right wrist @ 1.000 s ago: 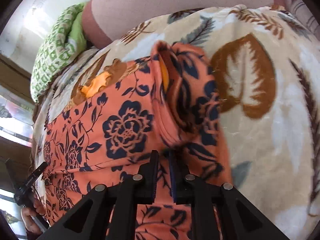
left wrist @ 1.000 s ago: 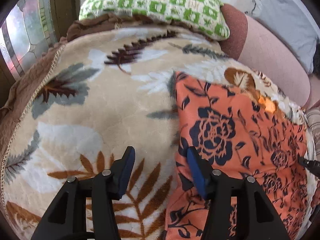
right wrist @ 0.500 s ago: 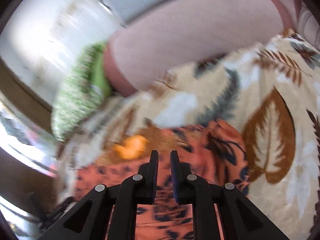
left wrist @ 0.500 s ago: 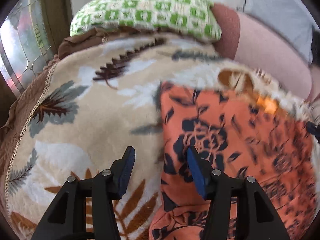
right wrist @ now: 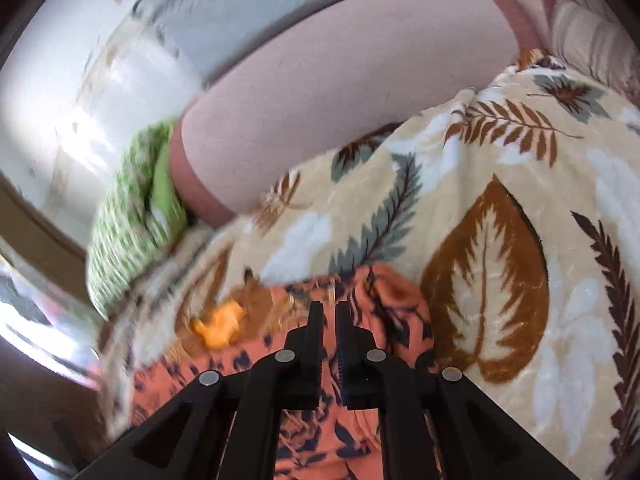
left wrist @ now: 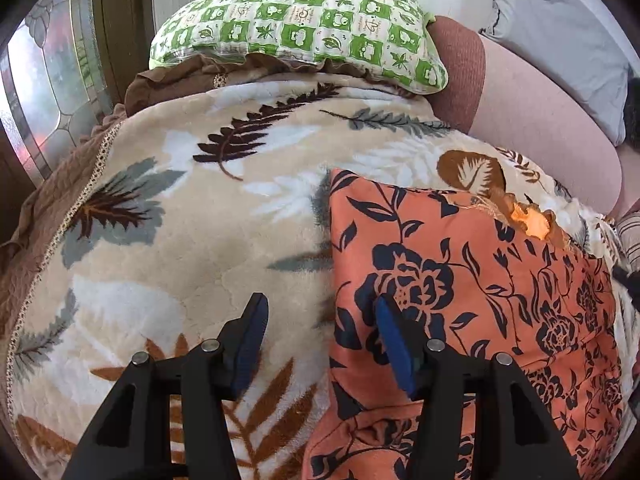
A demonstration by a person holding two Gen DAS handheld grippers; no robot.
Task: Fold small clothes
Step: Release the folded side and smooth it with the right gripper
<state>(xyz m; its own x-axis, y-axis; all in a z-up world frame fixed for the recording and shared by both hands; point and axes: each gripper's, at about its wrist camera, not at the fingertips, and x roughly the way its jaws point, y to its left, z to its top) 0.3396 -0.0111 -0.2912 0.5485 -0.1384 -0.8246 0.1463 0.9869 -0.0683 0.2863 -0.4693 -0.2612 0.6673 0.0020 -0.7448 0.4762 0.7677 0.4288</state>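
Note:
An orange garment with dark blue flowers [left wrist: 460,264] lies spread on a beige leaf-print blanket [left wrist: 180,220]. My left gripper [left wrist: 320,308] is open and hovers low over the garment's left edge. One blue pad is above the blanket, the other above the cloth, and nothing is held. In the right wrist view my right gripper [right wrist: 325,308] hangs over the garment's far edge [right wrist: 384,292]. Its jaws are closing to a thin slit, and I see no cloth pinched between them.
A green checked pillow [left wrist: 296,20] lies at the head of the bed, with a pink bolster [left wrist: 540,128] and a grey pillow [left wrist: 560,32] to its right. A patterned glass window [left wrist: 44,92] stands at the left. The brown bed cover edge [left wrist: 40,208] drops off there.
The right gripper has lifted and swung toward the bolster, away from the raised fold it stood at. That fold has dropped low in its view. The left gripper has barely moved.

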